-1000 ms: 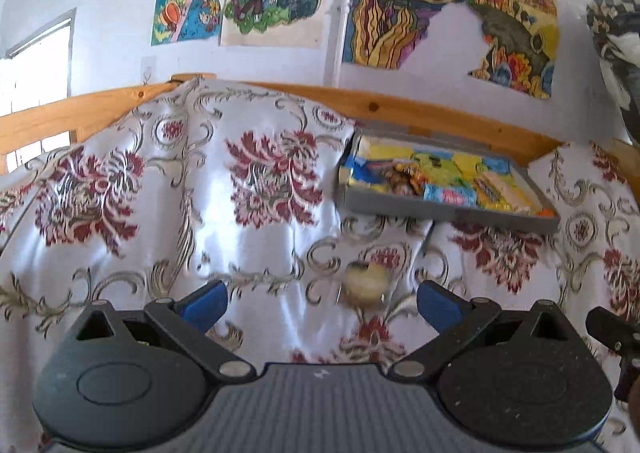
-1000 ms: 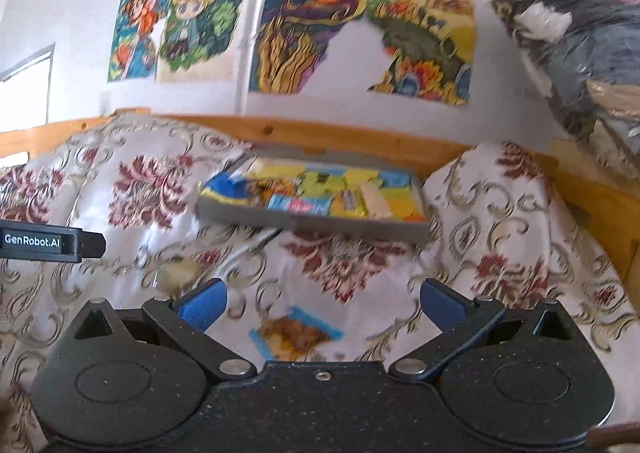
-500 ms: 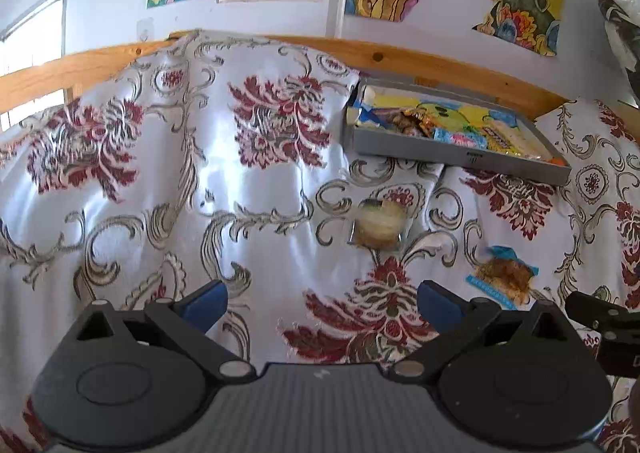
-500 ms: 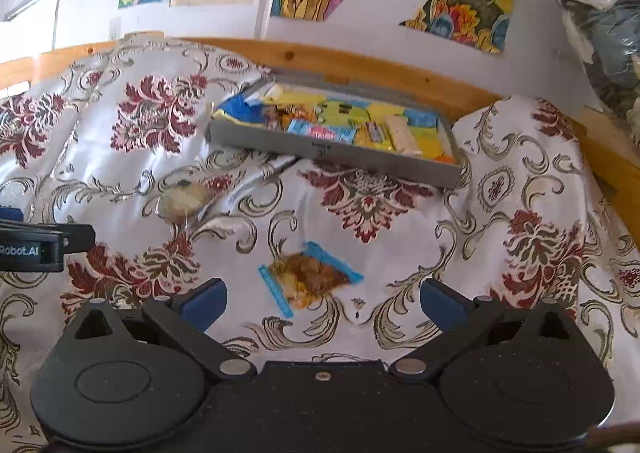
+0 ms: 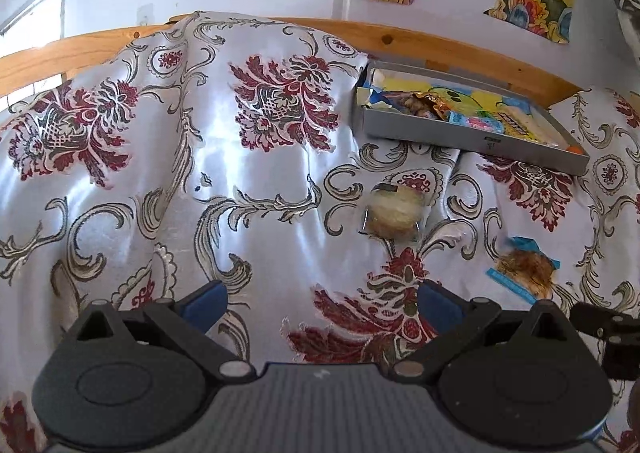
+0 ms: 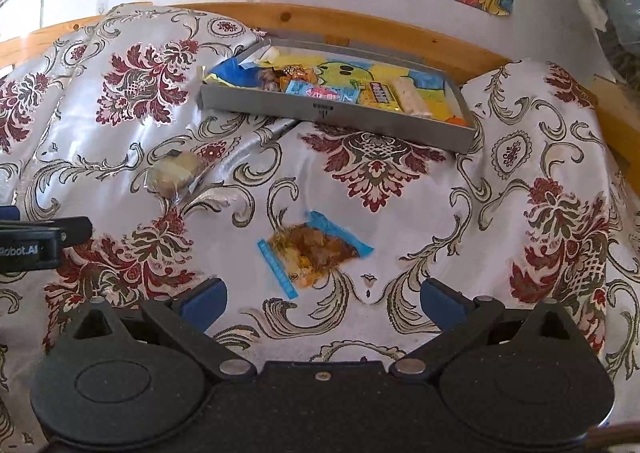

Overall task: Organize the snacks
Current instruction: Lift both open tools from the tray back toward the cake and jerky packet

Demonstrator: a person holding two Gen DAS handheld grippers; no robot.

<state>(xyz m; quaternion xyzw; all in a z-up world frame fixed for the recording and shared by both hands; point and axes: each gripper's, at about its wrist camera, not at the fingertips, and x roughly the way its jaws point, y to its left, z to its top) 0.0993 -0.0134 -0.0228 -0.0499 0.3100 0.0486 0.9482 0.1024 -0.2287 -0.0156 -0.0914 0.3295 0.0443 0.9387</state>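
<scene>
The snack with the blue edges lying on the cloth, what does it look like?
The snack packet is a small, flat, see-through plastic bag with light blue strips at two ends and brown-orange crumbly food inside. It lies slanted and sealed on the shiny flowered cloth, apart from the grey tray. Nothing grips it; the right gripper is open just in front of it.

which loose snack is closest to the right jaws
The blue-edged packet of brown snack, right ahead of them; the pale round snack lies farther off, to its left.
</scene>
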